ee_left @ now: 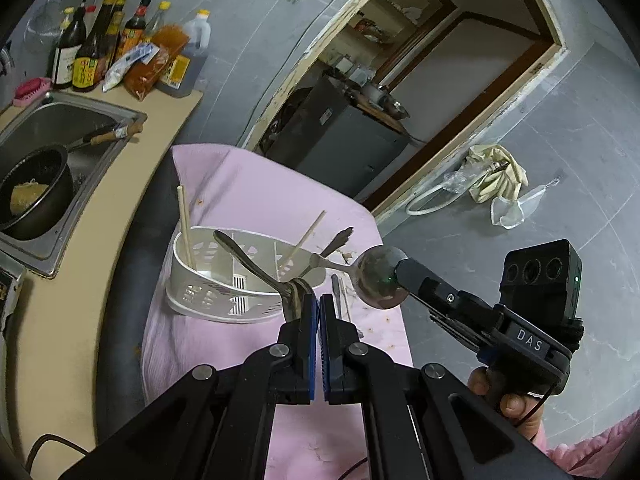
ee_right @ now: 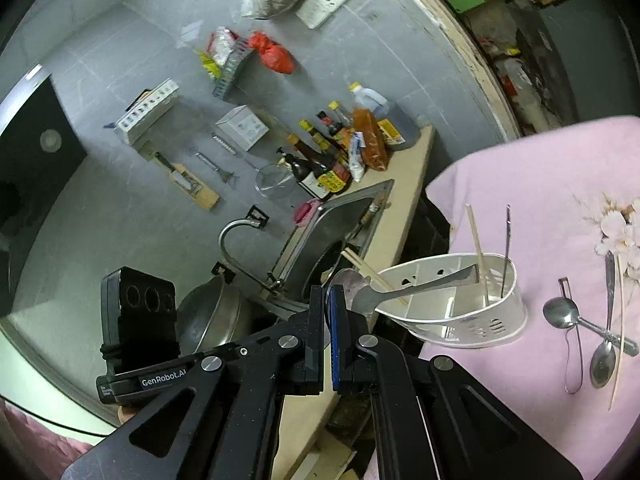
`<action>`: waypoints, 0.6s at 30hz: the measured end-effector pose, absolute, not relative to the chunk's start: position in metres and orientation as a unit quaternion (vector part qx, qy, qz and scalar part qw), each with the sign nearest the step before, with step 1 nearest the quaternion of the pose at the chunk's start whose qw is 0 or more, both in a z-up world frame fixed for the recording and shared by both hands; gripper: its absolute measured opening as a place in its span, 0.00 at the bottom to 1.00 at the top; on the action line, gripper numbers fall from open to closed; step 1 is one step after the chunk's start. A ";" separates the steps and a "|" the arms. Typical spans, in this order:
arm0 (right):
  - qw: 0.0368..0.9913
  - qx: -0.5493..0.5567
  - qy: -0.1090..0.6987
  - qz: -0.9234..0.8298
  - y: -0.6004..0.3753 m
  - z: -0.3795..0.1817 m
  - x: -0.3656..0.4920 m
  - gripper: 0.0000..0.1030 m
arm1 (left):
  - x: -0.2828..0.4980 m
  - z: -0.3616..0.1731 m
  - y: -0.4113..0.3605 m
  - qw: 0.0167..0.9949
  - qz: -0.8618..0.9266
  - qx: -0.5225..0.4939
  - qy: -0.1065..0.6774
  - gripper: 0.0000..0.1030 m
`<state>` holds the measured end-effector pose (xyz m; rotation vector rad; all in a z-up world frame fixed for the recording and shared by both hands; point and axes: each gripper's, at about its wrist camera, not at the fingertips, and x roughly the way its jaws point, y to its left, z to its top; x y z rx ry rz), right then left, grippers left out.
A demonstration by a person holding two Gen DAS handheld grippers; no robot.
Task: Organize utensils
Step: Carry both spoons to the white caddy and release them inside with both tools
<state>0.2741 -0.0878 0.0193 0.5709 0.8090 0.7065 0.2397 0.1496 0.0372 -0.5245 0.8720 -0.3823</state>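
- Our left gripper point(ee_left: 319, 304) is clenched on a metal spoon point(ee_left: 256, 266): the bowl end sits pinched between the blue pads, and the handle rises up and away to the left, over the white utensil holder point(ee_left: 224, 304).
- Our right gripper point(ee_right: 327, 300) is also clamped on a spoon point(ee_right: 400, 288). In the right wrist view its bowl is at the pads and its flat handle reaches out over the holder's rim; in the left wrist view that same spoon point(ee_left: 376, 276) shows its round bowl toward the camera.
- The white utensil holder point(ee_right: 460, 320) stands on a pink cloth point(ee_left: 260, 196) and has divided compartments. A few chopsticks point(ee_left: 185, 224) and a thin metal piece lean upright inside it.
- On the cloth to the right of the holder, in the right wrist view, lie two more spoons point(ee_right: 600, 344) crossing each other, a wire tool point(ee_right: 573, 352) and a single chopstick point(ee_right: 618, 336).
- Beyond the cloth we see a counter with a steel sink point(ee_left: 68, 120), a dark pot point(ee_left: 36, 192) inside it, and sauce bottles point(ee_left: 96, 48) at the wall.
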 end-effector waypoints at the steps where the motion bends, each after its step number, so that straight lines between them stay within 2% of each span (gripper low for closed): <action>1: 0.820 0.271 0.382 0.328 -0.088 0.017 0.276 0.03 | 0.244 0.034 0.151 0.852 -0.182 -0.252 0.420 0.02; 18: 0.795 0.330 0.423 0.284 -0.087 -0.029 0.321 0.03 | 0.292 0.008 0.160 0.816 -0.182 -0.274 0.476 0.02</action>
